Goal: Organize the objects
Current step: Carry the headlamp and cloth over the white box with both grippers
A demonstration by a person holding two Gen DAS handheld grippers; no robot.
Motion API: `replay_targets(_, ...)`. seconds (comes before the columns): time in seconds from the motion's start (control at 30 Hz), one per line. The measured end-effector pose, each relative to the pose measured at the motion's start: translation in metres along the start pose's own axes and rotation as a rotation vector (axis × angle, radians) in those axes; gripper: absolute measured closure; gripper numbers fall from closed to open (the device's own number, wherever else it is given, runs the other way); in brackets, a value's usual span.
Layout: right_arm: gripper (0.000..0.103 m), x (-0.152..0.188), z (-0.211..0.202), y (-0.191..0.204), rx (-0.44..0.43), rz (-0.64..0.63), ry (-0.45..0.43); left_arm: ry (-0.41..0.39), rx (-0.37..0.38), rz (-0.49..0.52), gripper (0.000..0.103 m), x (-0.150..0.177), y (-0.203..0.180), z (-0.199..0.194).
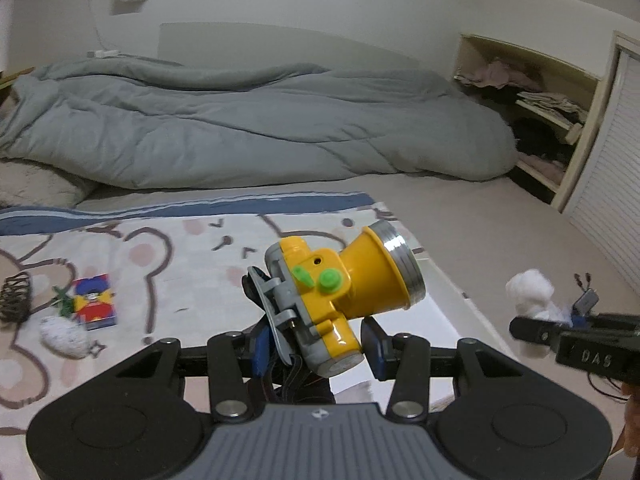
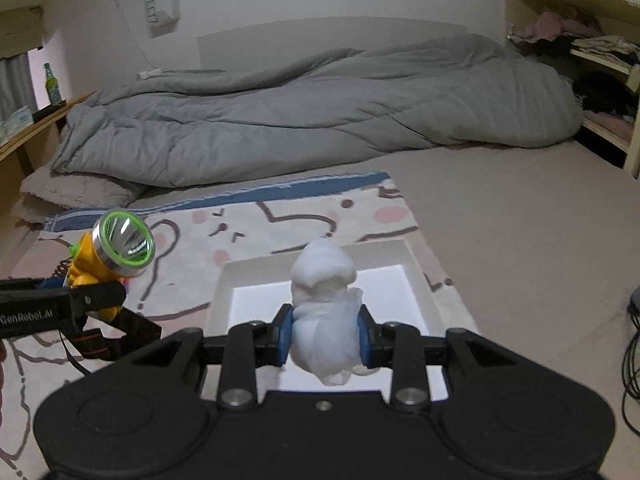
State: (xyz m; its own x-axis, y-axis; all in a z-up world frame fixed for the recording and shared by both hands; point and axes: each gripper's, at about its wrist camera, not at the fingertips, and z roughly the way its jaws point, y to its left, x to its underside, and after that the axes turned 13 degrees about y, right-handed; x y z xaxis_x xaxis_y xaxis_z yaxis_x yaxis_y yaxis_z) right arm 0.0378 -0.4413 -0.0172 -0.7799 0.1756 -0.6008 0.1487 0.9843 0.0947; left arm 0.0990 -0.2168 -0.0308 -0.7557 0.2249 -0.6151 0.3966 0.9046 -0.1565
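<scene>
Yellow hard-plastic headlamp (image 1: pixel 340 292), light and slick, is pinched at its base by the left gripper (image 1: pixel 316 346) beside the white tray (image 2: pixel 420 280); right gripper (image 2: pixel 325 338) squeezes a soft white cloth wad (image 2: pixel 325 312) above it

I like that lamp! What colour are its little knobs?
Bright green knobs on the yellow plastic headlamp; left wrist view shows them best.

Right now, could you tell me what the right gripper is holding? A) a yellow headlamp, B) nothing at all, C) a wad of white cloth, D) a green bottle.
C: the right gripper has its blue pads pressed on a wad of white cloth above the white tray, while the yellow headlamp sits in the left gripper.
</scene>
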Motion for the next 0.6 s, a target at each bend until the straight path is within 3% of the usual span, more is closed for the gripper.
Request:
replay_targets(0.33, 0.07, 0.008, 0.015, -0.037, 0.023, 0.026, 0.031, -0.028, 0.043, 0.041, 0.056, -0.014, -0.028, 0.047)
replay_targets(0.47, 0.07, 0.012, 0.023, -0.045, 0.02, 0.026, 0.057, 0.015, 0.099, 0.006, 0.056, -0.017, -0.029, 0.076)
replay_targets(0.6, 0.07, 0.018, 0.034, -0.051, 0.029, 0.005, 0.092, 0.05, 0.064, 0.035, 0.056, -0.015, -0.037, 0.104)
